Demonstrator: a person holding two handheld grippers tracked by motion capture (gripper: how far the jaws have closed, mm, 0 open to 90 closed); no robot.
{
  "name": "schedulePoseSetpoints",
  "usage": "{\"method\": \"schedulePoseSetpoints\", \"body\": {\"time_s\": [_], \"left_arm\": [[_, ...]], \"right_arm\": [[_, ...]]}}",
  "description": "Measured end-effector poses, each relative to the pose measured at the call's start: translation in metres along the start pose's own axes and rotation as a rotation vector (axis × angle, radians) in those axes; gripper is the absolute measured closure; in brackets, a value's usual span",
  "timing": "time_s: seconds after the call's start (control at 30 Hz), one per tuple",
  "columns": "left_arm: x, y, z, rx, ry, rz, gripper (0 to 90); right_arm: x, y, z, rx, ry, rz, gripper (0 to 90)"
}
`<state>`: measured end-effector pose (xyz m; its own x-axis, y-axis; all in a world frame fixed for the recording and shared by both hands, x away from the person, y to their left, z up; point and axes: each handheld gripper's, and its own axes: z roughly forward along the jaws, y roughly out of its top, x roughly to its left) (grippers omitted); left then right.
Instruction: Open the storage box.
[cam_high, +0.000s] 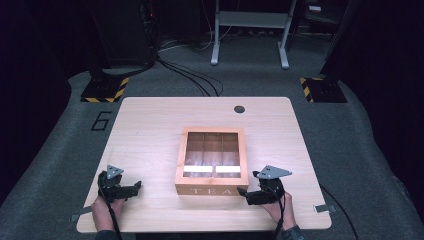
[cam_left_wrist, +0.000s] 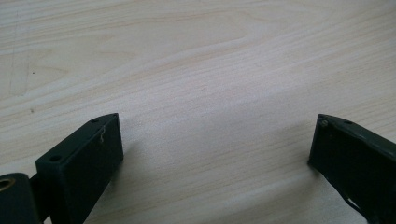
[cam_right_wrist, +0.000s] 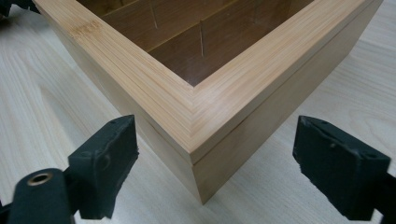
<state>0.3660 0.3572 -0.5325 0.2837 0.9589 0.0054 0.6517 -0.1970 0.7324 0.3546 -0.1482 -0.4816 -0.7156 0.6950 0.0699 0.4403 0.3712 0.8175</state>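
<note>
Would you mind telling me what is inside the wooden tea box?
Through the lid's clear window, the tea box shows wooden dividers forming compartments, which look empty. A bright glare strip hides part of the front row.

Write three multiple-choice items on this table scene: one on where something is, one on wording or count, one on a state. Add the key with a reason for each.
1. Where does the wooden box stand on the table?
A. Between the two grippers, near the person's edge
B. At the far left corner
C. On the floor beside the table

2. What word is on the box's near side?
A. SALT
B. TEA
C. None

3. How do the jaws of the right gripper stand?
A. Shut on the box
B. Shut on nothing
C. Open, with the box's corner ahead of them

Key: 1 A, since the high view shows the box with the left gripper at its left and the right at its right. 2 B, as the letters read TEA in the high view. 3 C, as the right gripper view shows the jaws wide apart.
</note>
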Motion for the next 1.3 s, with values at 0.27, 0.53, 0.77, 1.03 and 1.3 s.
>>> {"method": "schedulePoseSetpoints", "body": {"time_s": [0.27, 0.53, 0.77, 1.03, 1.3], "left_arm": [[0.0000, 0.0000, 0.0000, 0.000, 0.000, 0.000, 2.6], [0.0001, 0.0000, 0.0000, 0.000, 0.000, 0.001, 2.6], [0.0001, 0.0001, 0.0000, 0.000, 0.000, 0.001, 2.6], [0.0000, 0.0001, 0.0000, -0.001, 0.000, 0.000, 2.6], [0.0000, 0.0001, 0.0000, -0.001, 0.000, 0.000, 2.6]], "right_arm": [[0.0038, -0.0004, 0.0002, 0.003, -0.005, -0.014, 24.9], [0.0078, -0.0009, 0.0009, -0.003, -0.006, -0.035, 32.5], [0.0070, -0.0026, -0.0018, -0.006, 0.004, -0.040, 36.8], [0.0066, -0.0033, -0.0044, -0.017, 0.008, -0.051, 41.7], [0.0075, -0.0028, -0.0071, -0.031, 0.003, -0.059, 45.6]]}}
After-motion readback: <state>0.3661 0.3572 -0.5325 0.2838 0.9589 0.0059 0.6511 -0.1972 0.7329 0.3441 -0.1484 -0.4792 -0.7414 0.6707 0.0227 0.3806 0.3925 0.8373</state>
